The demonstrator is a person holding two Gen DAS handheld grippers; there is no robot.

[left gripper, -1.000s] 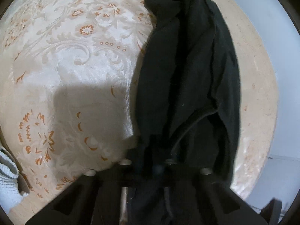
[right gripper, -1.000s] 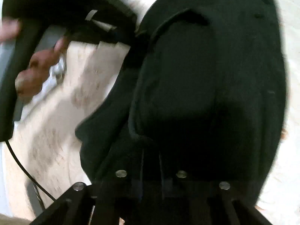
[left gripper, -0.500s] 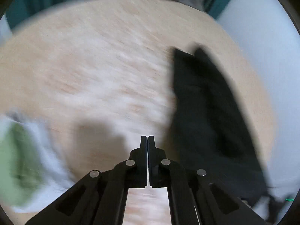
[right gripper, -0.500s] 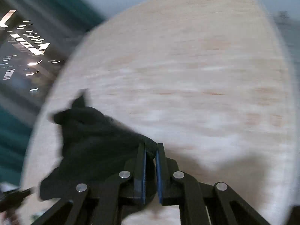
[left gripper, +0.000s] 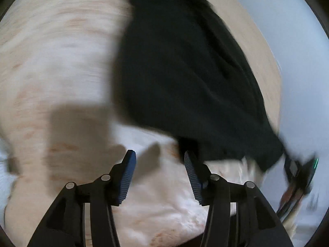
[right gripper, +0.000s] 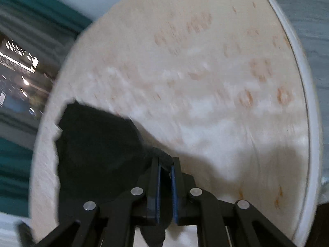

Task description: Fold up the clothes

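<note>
Black garment on round counter, one corner pinched

Garment (left gripper: 185, 68), black, lies bunched on the round counter (left gripper: 61, 51), which is covered w/ a cream cloth carrying a faint orange floral print. Both views are motion-blurred, so fabric folds are hard to read.

Left hand-held gripper (left gripper: 159, 175): jaws opening, blue ribbed pads (left gripper: 127, 177) apart w/ only the pale cloth showing between them. Nothing held. The garment's near edge sits just beyond the right-side pad; can't tell whether it touches. The gripper's shadow falls on the cloth to the left of the jaws. In the left wrist view the dark fabric runs from the far side of the counter toward the lower right, where it nears the counter's edge. A blurred dark object w/ a small green light (left gripper: 315, 161) shows there at lower right; can't make out what it is.

Right hand-held gripper (right gripper: 165, 173): pads nearly together, clamped on a twisted bit of the black garment (right gripper: 96, 150), which passes between them & hangs out below. From the right wrist view the rest of the fabric spreads to the left of the jaws, reaching close to the counter's rim (right gripper: 304, 78). Teal curtain (right gripper: 12, 164) & a window w/ lights outside (right gripper: 16, 76) are at far left, grey floor (right gripper: 314, 20) beyond the counter at right.
</note>
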